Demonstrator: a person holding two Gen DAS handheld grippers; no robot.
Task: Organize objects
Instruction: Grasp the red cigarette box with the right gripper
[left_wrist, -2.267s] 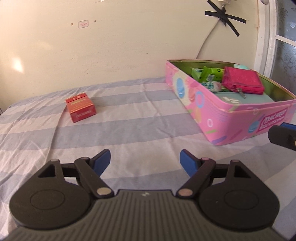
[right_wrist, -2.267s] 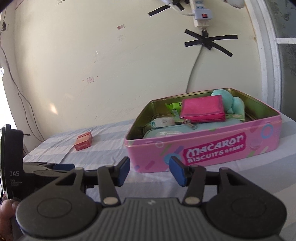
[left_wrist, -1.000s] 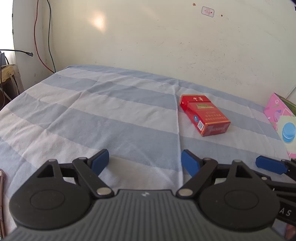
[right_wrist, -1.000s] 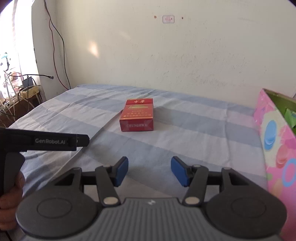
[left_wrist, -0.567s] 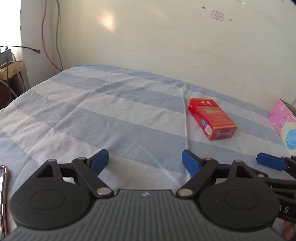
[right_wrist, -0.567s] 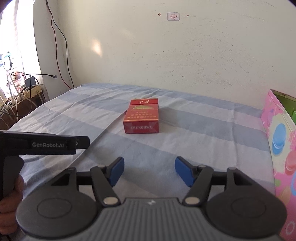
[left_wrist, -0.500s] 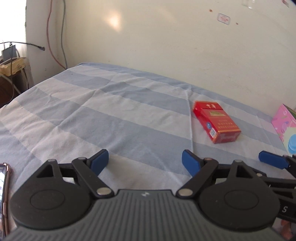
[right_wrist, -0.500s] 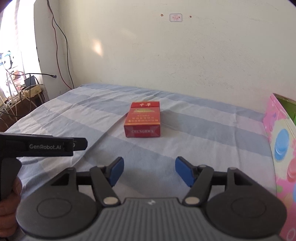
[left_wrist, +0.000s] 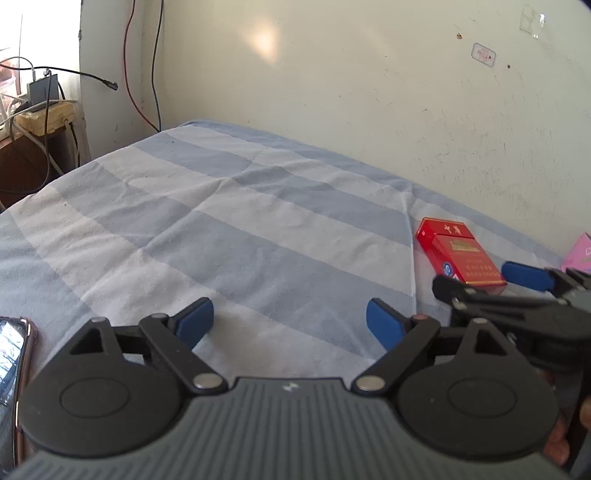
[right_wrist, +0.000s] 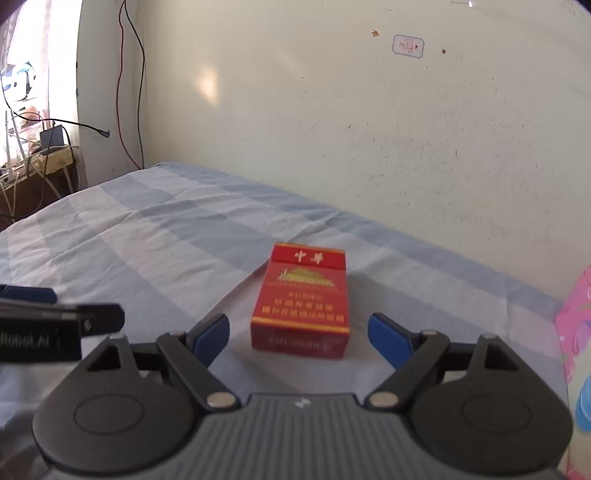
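Left wrist view: the left hand-held gripper (left_wrist: 290, 319) hangs over a bed sheet (left_wrist: 229, 229) with blue and white stripes. Its jaws stand wide apart and have just been opening; nothing is between them, only bare sheet. A red pack (left_wrist: 460, 254) lies flat on the sheet to the right, near the wall (left_wrist: 369, 92). The right hand-held gripper (left_wrist: 484, 282) comes in from the right edge, with one blue pad just beside the near end of the pack; whether it touches, I cannot tell. A small pink corner of a tin (left_wrist: 580, 254) shows at the far right. At the lower left edge lies a phone (left_wrist: 13, 354). Cables (left_wrist: 142, 66) hang down the wall in the left corner.

Right wrist view: the right hand-held gripper (right_wrist: 298, 338) points at the red pack (right_wrist: 303, 302), which lies flat on the sheet (right_wrist: 147, 236) with its near end between the two blue pads. The jaws are wide open and have just been opening; the pads stand clear of the pack on both sides, so nothing is gripped. The left hand-held gripper (right_wrist: 44, 301) shows at the left edge, apart from the pack. The pink tin (right_wrist: 576, 321) is at the right edge.
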